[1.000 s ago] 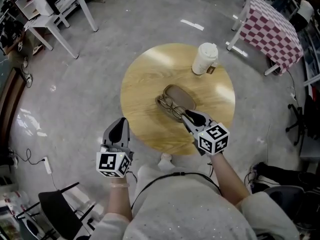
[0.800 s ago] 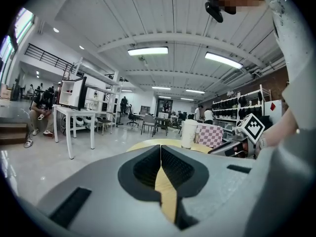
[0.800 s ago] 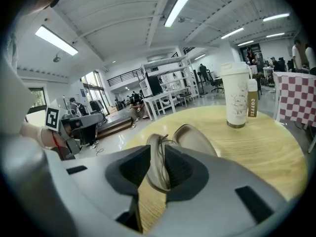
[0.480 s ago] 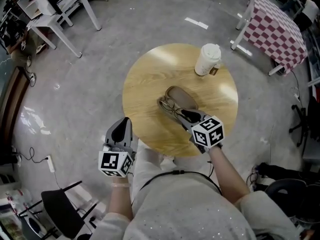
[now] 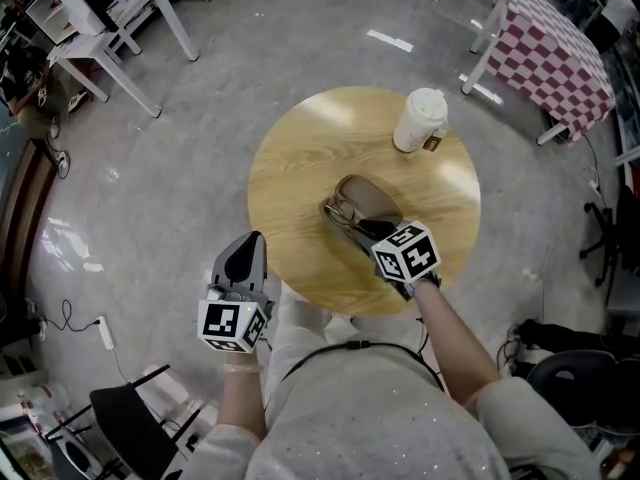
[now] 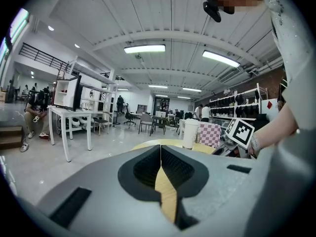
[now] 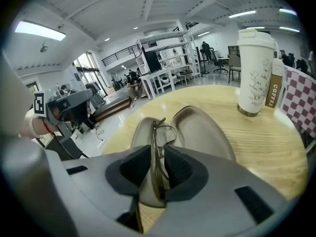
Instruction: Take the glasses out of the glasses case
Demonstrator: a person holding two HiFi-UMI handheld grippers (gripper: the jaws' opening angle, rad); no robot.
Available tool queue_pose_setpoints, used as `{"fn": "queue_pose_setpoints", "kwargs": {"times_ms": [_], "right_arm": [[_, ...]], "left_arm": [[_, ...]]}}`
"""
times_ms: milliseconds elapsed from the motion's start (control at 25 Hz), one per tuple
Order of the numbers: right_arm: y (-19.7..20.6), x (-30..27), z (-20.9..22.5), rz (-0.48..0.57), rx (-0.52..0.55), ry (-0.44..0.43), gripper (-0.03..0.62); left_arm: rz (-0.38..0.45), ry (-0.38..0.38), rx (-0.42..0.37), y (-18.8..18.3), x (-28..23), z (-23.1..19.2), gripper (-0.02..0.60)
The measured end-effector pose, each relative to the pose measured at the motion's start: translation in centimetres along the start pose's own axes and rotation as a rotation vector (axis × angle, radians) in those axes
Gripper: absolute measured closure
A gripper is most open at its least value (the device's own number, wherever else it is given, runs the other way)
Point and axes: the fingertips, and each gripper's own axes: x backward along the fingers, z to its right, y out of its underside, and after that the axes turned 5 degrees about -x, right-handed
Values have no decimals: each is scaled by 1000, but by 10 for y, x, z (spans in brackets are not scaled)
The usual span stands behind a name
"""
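Step in hand: the grasp, with the lift-out not yet done. The right gripper (image 7: 158,154) is down at the near end of the open glasses case (image 7: 203,132). Its jaws look clenched on the thin frame of the glasses (image 7: 159,131), pinching it edge-on between the pads.

The glasses sit in the left shell of the case, one lens standing up just past the jaw tips. The other shell lies open flat beside it on the tabletop (image 5: 300,158). A coffee cup (image 5: 418,118) stands at the far edge, well apart from the case.

The left gripper (image 5: 250,240) is clenched on nothing. It hangs off the near-left edge of the tabletop and isn't touching the case.

My read on the next move: lift straight up and slightly back so the frame clears the shell rim. With nothing holding the case down, it may come up with the glasses. The wire frame is thin, so twisting in the pads is the risk. A slow lift should do, and the left gripper could pin the case if it drags.
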Motion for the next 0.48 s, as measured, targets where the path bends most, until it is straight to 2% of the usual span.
{"fn": "queue_pose_setpoints", "kwargs": {"times_ms": [240, 320, 480], "right_arm": [[9, -12, 2, -81, 38, 18, 531], [11, -13, 1, -77, 55, 13, 563], [7, -6, 0, -26, 80, 19, 568]], "left_arm": [[0, -18, 8, 2, 7, -11, 577], [4, -24, 12, 2, 9, -13, 577], [7, -24, 11, 3, 11, -12, 576]]}}
